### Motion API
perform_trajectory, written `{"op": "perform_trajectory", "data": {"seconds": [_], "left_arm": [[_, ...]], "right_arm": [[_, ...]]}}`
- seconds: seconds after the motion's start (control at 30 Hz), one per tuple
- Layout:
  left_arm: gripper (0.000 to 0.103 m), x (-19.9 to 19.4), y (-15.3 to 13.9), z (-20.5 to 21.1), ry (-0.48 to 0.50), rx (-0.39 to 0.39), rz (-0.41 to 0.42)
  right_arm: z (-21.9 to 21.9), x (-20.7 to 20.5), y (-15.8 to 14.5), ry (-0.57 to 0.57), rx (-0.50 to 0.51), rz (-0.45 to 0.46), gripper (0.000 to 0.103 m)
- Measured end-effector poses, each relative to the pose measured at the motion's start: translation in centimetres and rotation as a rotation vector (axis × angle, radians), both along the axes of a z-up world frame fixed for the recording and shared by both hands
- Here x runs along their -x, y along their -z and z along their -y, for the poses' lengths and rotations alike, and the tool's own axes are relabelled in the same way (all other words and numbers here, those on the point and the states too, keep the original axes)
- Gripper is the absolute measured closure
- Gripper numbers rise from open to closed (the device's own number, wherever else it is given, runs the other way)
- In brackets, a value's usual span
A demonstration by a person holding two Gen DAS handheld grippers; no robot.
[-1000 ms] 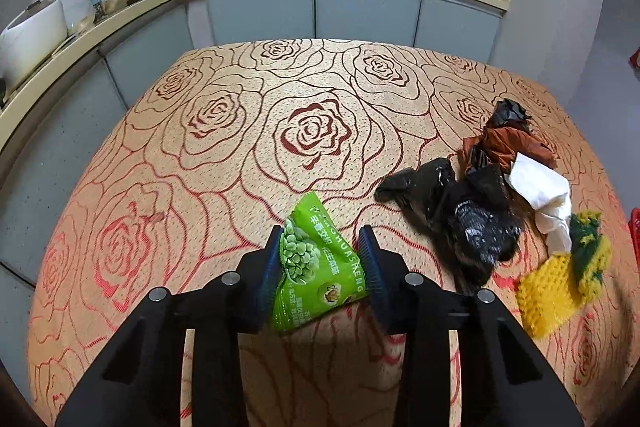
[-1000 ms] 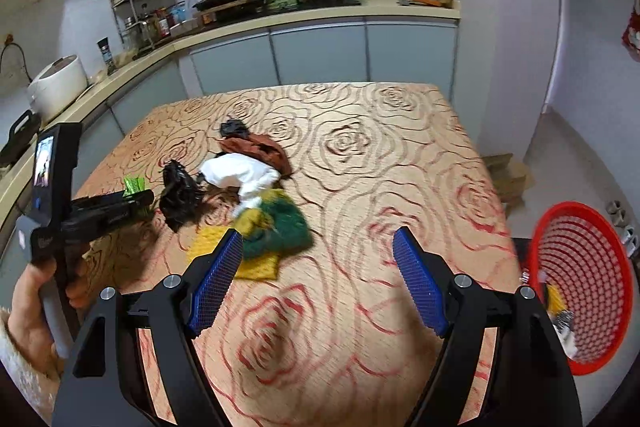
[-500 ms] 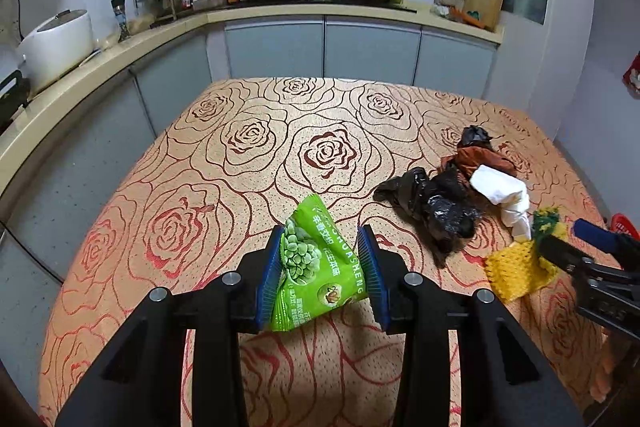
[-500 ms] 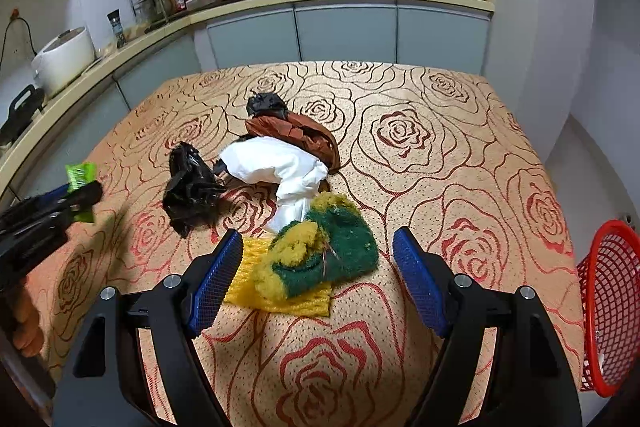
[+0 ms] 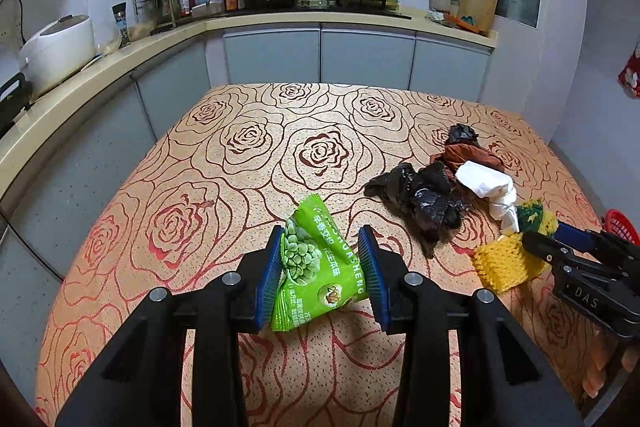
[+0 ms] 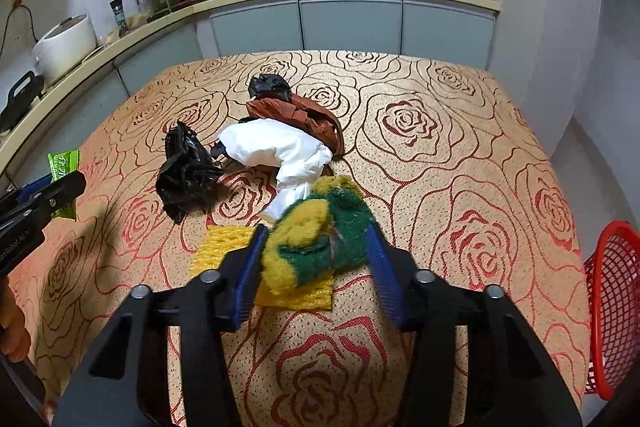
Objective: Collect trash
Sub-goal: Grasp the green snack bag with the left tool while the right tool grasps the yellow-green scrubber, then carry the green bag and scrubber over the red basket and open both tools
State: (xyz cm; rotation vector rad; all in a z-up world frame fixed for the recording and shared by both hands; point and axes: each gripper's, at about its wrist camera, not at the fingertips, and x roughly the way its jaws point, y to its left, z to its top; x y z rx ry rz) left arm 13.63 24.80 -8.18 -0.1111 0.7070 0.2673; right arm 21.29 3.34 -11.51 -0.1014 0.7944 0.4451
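Note:
My left gripper [image 5: 320, 239] is shut on a green pea snack packet [image 5: 320, 279] and holds it above the rose-patterned table [image 5: 248, 155]. In the right wrist view that gripper [image 6: 44, 195] and the packet [image 6: 64, 167] show at the left edge. My right gripper [image 6: 317, 231] has its jaws closing on a green and yellow scouring sponge [image 6: 320, 243], with both blue pads against its sides. The sponge lies partly on a yellow foam net [image 6: 224, 247]. Behind it sit a white tissue wad [image 6: 280, 147], a crumpled black bag [image 6: 186, 171], a brown bag [image 6: 296, 111] and a small black scrap [image 6: 268, 85].
A red mesh basket [image 6: 612, 303] stands off the table's right edge, lower than the tabletop. A kitchen counter [image 5: 120, 55] with a rice cooker [image 5: 56, 47] and a stove curves around the far and left sides. A hand [image 6: 12, 331] holds the left gripper.
My right gripper came forward and down over the sponge and its jaws narrowed around it. My left gripper rose and drew back a little with the packet.

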Motion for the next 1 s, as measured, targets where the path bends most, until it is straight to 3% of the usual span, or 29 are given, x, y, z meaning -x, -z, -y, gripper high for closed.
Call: {"op": "perform_trajectory", "data": {"seconds": [0.43,1.0], "left_arm": [[0.067,1.7,-1.9,1.5,-0.001,-0.052,0.054],[0.067,2.6,-5.4,4.7,0.058,-0.079,0.144]], "right_arm": [[2.8,1.5,-2.3,0.041,-0.076,0.047,0.077],[6.8,4.3,-8.4,0.075,-0.137,0.181,0.077]]}}
